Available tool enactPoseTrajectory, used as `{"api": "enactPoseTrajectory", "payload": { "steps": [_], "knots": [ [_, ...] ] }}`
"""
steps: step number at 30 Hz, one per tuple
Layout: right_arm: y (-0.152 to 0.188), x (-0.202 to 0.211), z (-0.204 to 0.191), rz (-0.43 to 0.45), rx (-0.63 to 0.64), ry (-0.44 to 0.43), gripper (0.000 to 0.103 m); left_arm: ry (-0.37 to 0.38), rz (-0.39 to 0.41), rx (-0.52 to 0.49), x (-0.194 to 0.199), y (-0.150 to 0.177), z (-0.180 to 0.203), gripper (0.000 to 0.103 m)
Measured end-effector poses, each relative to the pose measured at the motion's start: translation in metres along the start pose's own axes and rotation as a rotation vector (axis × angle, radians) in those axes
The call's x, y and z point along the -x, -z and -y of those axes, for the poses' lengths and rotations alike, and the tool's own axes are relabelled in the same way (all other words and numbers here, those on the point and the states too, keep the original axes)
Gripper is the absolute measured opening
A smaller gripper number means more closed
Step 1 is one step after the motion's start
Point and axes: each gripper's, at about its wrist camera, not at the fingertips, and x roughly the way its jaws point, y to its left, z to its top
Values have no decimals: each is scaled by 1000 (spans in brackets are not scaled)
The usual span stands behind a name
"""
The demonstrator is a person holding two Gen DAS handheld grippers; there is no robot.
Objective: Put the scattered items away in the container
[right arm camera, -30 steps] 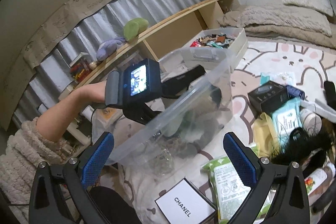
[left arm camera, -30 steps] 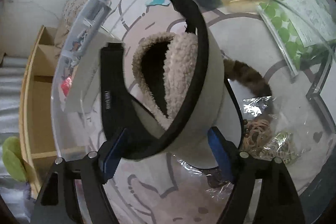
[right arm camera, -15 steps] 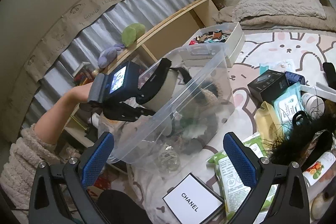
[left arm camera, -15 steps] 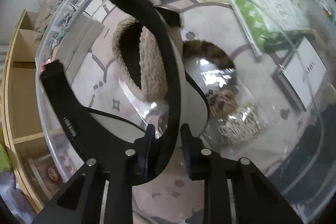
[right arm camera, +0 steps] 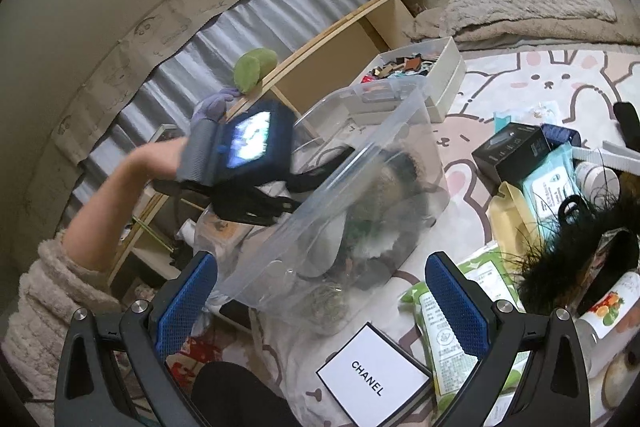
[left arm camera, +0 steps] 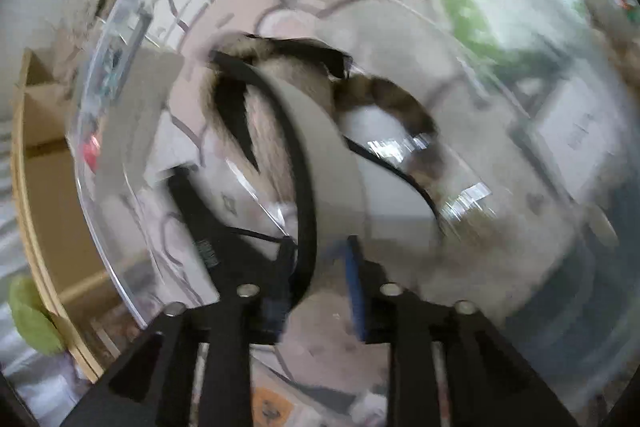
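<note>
Clear plastic container (right arm camera: 372, 187) holds our fleece-lined cap (left arm camera: 280, 131), its black strap between our left gripper (left arm camera: 320, 267) pads as the jaws are opening; our right gripper (right arm camera: 320, 291) hangs wide, empty, just beside it.

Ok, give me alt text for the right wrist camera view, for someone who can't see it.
The open right gripper faces a clear plastic bin holding fuzzy dark items, while the left gripper reaches over the bin's rim. A bunny-print rug holds scattered packets, a black box and a white Chanel card.
</note>
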Motion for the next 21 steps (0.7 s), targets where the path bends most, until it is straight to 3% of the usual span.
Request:
{"api": "enactPoseTrajectory", "payload": {
  "steps": [3,7,10,14,16,21],
  "knots": [
    [-1,4,3,5,-12,13,103,-46,86,49,-8,-14,-3,67],
    [-4,8,0,7,7,41,103,-64,223,159,3,-9,-13,69],
    [-8,6,-7,9,32,61,103,-120,322,352,23,11,-22,69],
    [-20,-4,-25,15,84,142,103,-26,455,621,55,56,-29,73],
    [-27,-12,-36,7,106,134,103,23,556,724,72,82,-26,91],
    [-51,-47,-76,-21,235,265,103,31,752,874,100,130,-8,96]
  ]
}}
